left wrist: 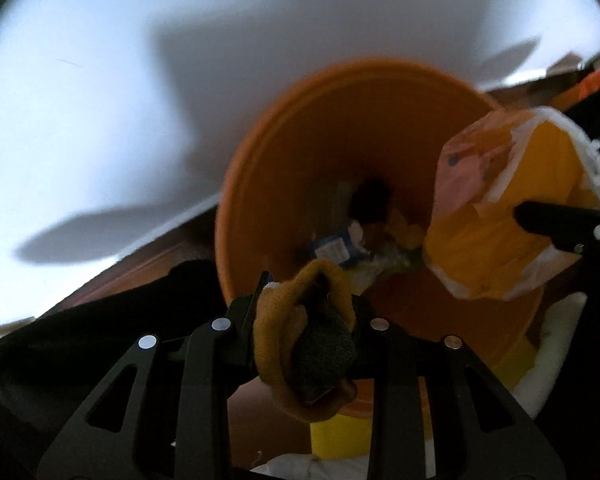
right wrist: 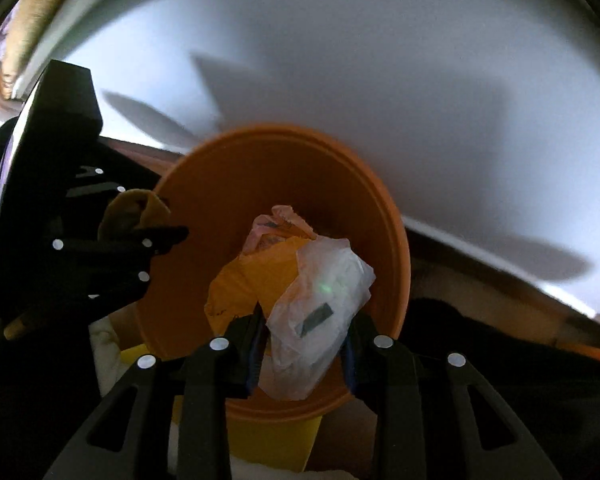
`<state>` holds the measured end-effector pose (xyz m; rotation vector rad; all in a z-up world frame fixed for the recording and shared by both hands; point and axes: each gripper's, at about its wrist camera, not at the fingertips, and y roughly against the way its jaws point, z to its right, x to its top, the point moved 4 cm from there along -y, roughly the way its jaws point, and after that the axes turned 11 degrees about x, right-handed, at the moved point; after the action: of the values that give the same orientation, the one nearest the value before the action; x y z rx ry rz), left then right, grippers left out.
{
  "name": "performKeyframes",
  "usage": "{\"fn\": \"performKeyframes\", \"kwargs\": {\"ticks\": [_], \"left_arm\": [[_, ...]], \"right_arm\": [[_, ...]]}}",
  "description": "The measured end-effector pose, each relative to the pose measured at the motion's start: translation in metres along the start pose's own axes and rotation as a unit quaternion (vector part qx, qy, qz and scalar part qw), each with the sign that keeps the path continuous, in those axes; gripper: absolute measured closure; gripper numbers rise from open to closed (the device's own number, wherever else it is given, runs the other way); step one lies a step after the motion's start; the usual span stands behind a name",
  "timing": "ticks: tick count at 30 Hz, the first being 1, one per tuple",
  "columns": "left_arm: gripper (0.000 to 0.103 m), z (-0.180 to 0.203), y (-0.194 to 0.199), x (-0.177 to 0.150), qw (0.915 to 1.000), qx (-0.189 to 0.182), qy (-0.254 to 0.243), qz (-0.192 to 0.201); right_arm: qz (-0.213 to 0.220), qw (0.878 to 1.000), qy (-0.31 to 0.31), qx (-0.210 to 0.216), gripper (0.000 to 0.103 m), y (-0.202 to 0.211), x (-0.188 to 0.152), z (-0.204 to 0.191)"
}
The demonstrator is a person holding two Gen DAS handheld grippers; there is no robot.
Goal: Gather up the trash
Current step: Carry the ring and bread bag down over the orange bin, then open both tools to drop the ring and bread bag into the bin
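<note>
An orange trash bin (left wrist: 340, 128) stands by a white wall, its open mouth facing me, with scraps of trash inside (left wrist: 340, 246). My left gripper (left wrist: 306, 312) is shut on a mustard-and-dark-green sock (left wrist: 300, 344) at the bin's near rim. My right gripper (right wrist: 304, 344) is shut on a crumpled yellow and white plastic wrapper (right wrist: 316, 304) held over the bin's mouth (right wrist: 228, 192). The wrapper (left wrist: 500, 216) and a right fingertip (left wrist: 540, 216) show at the right in the left wrist view. The left gripper with the sock (right wrist: 136, 208) shows at the left in the right wrist view.
A white wall (left wrist: 140, 80) rises behind the bin. A yellow object (left wrist: 340, 436) sits beneath the bin's near side, next to white cloth (left wrist: 556, 344). Dark fabric (right wrist: 500, 360) lies to the right. A brown floor strip (left wrist: 148, 264) runs along the wall.
</note>
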<state>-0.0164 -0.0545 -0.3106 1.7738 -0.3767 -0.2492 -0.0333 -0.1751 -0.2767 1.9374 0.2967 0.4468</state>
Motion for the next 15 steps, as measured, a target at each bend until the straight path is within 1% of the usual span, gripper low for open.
{"fn": "performKeyframes", "kwargs": {"ticks": [1, 2, 3, 5, 6, 7, 9, 13, 15], "left_arm": [[0.064, 0.001, -0.003, 0.000, 1.0000, 0.003, -0.004, -0.005], [0.049, 0.002, -0.006, 0.000, 0.9999, 0.009, -0.008, -0.012], [0.043, 0.003, -0.006, 0.001, 0.9999, 0.007, -0.011, -0.011], [0.040, 0.005, -0.003, 0.001, 0.9999, 0.004, -0.015, -0.003], [0.035, 0.005, -0.001, -0.002, 0.9998, 0.006, -0.016, 0.003], [0.033, 0.005, 0.001, -0.002, 0.9998, 0.007, -0.017, 0.007], [0.032, 0.004, 0.007, -0.001, 0.9997, 0.005, -0.015, 0.018], [0.032, -0.003, 0.010, -0.006, 0.9997, -0.003, -0.010, 0.022], [0.032, -0.004, 0.022, -0.007, 0.9994, -0.016, -0.009, 0.030]], "right_arm": [[-0.003, 1.000, -0.005, 0.003, 0.059, -0.002, 0.000, 0.002], [-0.005, 1.000, -0.010, 0.005, 0.054, -0.002, 0.000, 0.004], [-0.005, 1.000, -0.014, 0.007, 0.049, -0.002, 0.000, 0.005], [0.001, 1.000, -0.019, 0.007, 0.045, 0.001, -0.001, 0.007], [0.005, 1.000, -0.020, 0.008, 0.045, 0.003, -0.002, 0.007], [0.008, 1.000, -0.022, 0.009, 0.045, 0.005, -0.004, 0.008], [0.017, 0.999, -0.028, 0.011, 0.045, 0.011, -0.009, 0.010], [0.037, 0.998, -0.040, 0.014, 0.045, 0.027, -0.017, 0.014], [0.047, 0.998, -0.041, 0.016, 0.045, 0.035, -0.022, 0.014]]}}
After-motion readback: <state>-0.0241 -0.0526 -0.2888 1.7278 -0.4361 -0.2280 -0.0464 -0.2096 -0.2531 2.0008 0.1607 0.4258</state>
